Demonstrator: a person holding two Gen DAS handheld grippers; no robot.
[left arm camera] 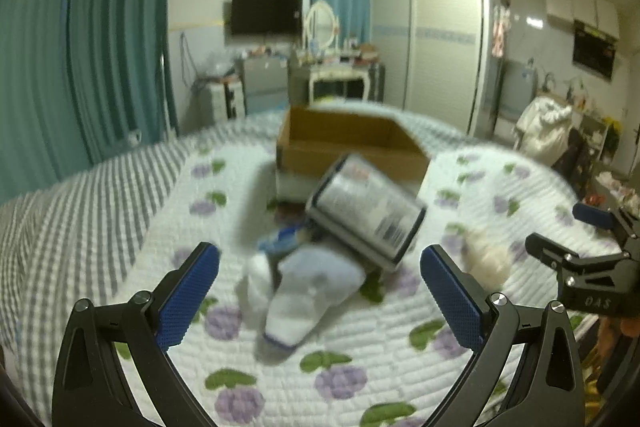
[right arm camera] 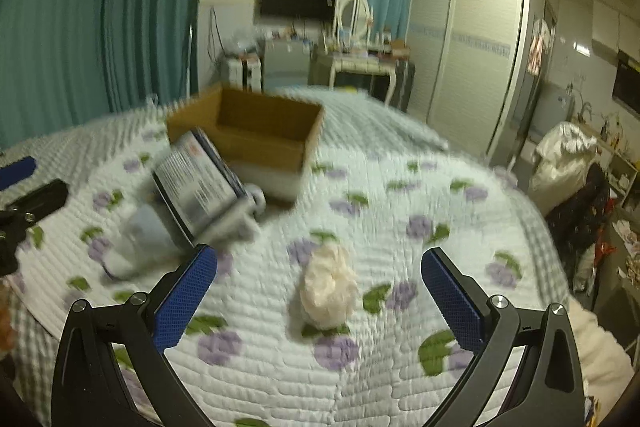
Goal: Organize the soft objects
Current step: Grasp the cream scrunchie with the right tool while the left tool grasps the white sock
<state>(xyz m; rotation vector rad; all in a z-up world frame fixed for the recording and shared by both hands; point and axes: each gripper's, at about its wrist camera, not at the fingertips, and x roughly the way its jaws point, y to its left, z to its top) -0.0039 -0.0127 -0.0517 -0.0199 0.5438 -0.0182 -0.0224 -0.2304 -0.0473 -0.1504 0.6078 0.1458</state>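
White and pale blue socks [left arm camera: 296, 295] lie in a heap on the quilt, straight ahead of my open, empty left gripper [left arm camera: 320, 291]. A printed grey packet [left arm camera: 366, 213] leans over them, in front of an open cardboard box [left arm camera: 352, 147]. A cream fluffy soft item [right arm camera: 330, 287] lies between the fingers of my open, empty right gripper [right arm camera: 320, 293], a little ahead. The packet [right arm camera: 200, 187], socks [right arm camera: 136, 243] and box [right arm camera: 256, 131] show at the right wrist view's left. The right gripper [left arm camera: 560, 235] shows at the left wrist view's right edge.
The bed's floral quilt [right arm camera: 400, 211] fills the foreground; a striped blanket [left arm camera: 80, 211] lies left. Teal curtains [left arm camera: 100, 47], a dresser with mirror [left arm camera: 332, 67], a wardrobe [left arm camera: 432, 35] and cluttered shelves [right arm camera: 592, 179] stand beyond the bed.
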